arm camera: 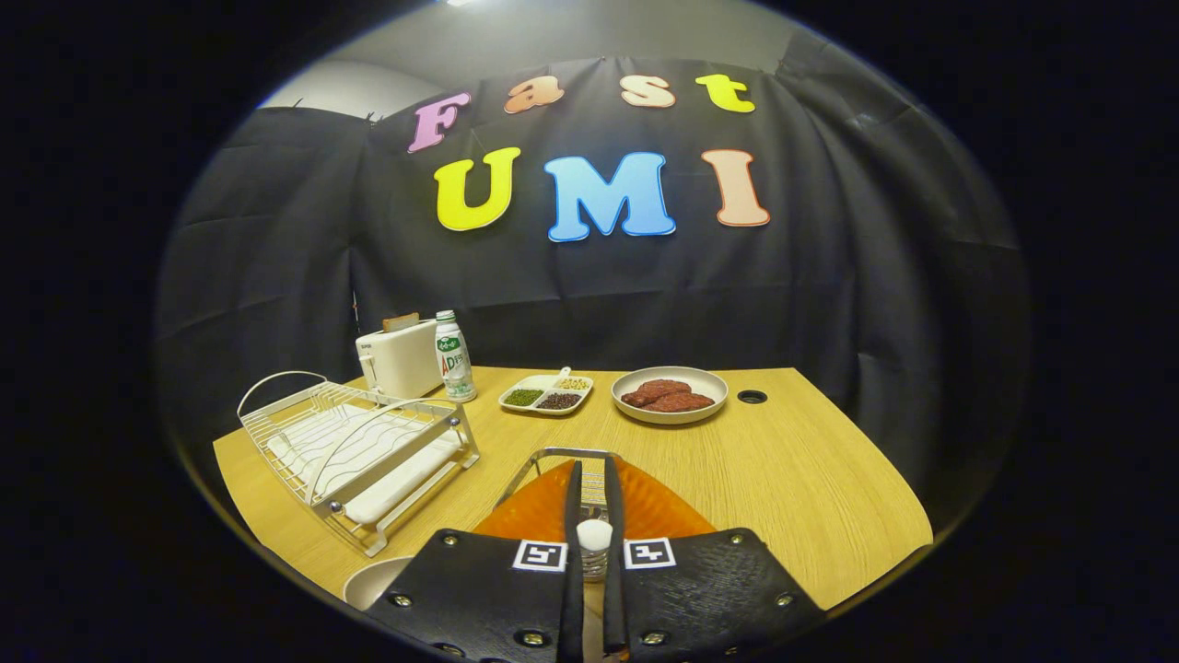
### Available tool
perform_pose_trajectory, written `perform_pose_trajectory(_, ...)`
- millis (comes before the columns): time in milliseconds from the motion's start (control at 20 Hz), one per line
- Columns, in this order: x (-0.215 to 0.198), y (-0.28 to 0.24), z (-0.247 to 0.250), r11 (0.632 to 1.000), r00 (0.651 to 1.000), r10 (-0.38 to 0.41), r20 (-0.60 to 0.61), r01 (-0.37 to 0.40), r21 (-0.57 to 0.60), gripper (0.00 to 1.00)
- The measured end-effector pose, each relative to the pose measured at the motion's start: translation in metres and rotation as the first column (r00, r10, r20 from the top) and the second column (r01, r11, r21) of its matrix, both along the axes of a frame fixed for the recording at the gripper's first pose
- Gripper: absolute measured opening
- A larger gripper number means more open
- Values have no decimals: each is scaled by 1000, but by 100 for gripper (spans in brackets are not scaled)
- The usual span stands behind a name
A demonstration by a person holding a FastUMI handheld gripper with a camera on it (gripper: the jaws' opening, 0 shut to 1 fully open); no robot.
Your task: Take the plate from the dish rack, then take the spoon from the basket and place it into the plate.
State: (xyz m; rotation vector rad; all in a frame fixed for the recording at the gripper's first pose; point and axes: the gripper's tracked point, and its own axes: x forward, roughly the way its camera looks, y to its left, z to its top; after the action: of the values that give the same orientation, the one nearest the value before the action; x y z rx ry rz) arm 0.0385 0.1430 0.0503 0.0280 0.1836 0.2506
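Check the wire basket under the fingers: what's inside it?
An orange liner fills the basket. The gripper is nearly closed over a white handle end, probably the spoon's; the fingers cover its bowl.

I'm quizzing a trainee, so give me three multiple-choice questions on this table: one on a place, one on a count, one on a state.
1. The bottle stands: A beside the toaster; B in the dish rack; C on the round plate.
2. Sections in the divided dish: A two; B three; C six.
3. The tongs are: A spread wide; B closed on a white handle; C gripping the bottle.
Answers: A, the bottle is right next to the toaster; B, three separate fillings show; B, the handle fills the narrow gap.
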Motion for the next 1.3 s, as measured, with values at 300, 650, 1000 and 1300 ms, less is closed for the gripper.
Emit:
perform_pose_trajectory(300, -5, 0, 16, 1000, 1000, -3, 5, 3, -3, 8)
perform_pose_trajectory(650, -31, -5, 66, 999, 1000, -24, 0, 24, 38, 8)
perform_pose_trajectory(1000, -68, -13, 113, 998, 998, -53, -17, 54, 21, 8)
perform_pose_trajectory(1300, -99, -11, 115, 997, 995, -70, -68, 69, -18, 8)
